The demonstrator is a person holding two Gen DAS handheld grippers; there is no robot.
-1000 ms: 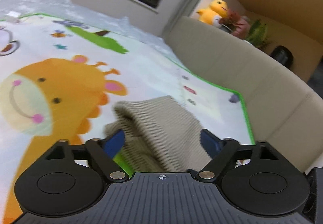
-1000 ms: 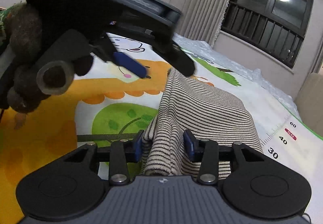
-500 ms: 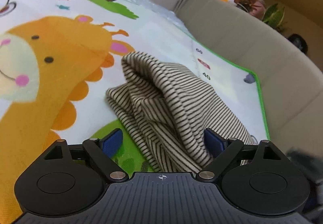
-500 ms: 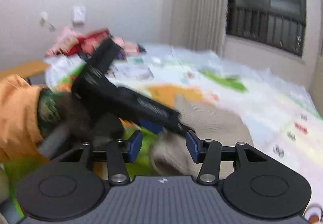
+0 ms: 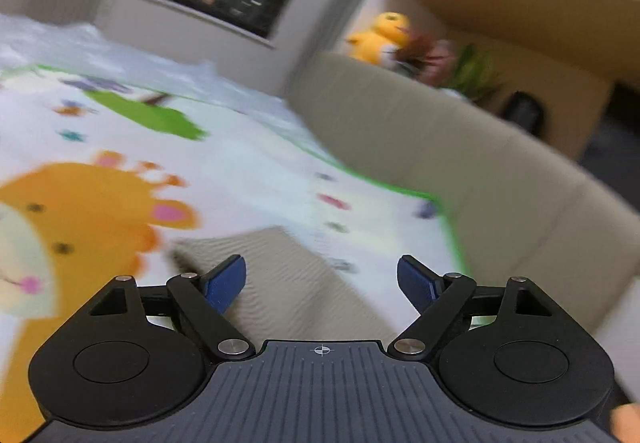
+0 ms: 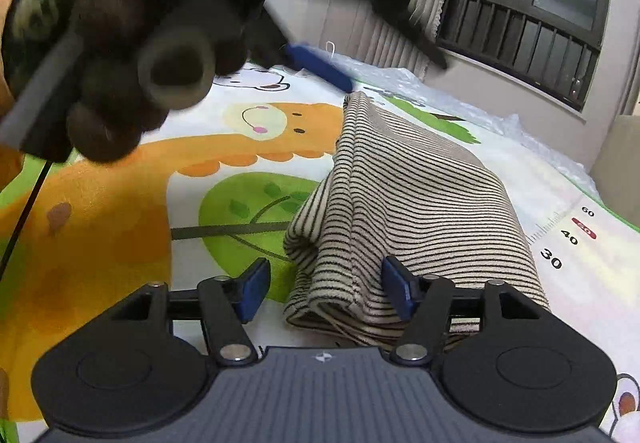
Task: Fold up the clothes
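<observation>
A folded beige garment with thin black stripes [image 6: 412,195] lies on the cartoon play mat [image 6: 120,211]. My right gripper [image 6: 324,289] is open, its fingers astride the garment's near corner without closing on it. My left gripper [image 5: 322,279] is open and empty just above the garment [image 5: 288,283], which looks blurred in the left wrist view. The left gripper also shows in the right wrist view [image 6: 320,63], raised over the garment's far end, held by a gloved hand [image 6: 116,83].
The mat [image 5: 100,203] has an orange giraffe print and a green border. A beige sofa [image 5: 460,163] runs along its right side, with a yellow plush toy [image 5: 380,37] and plants behind it. Curtains and a dark window [image 6: 528,3] are at the back.
The right gripper has opened wider and come back down to the garment's near corner. The left gripper has lifted and tilted up, away from the garment, still open.
</observation>
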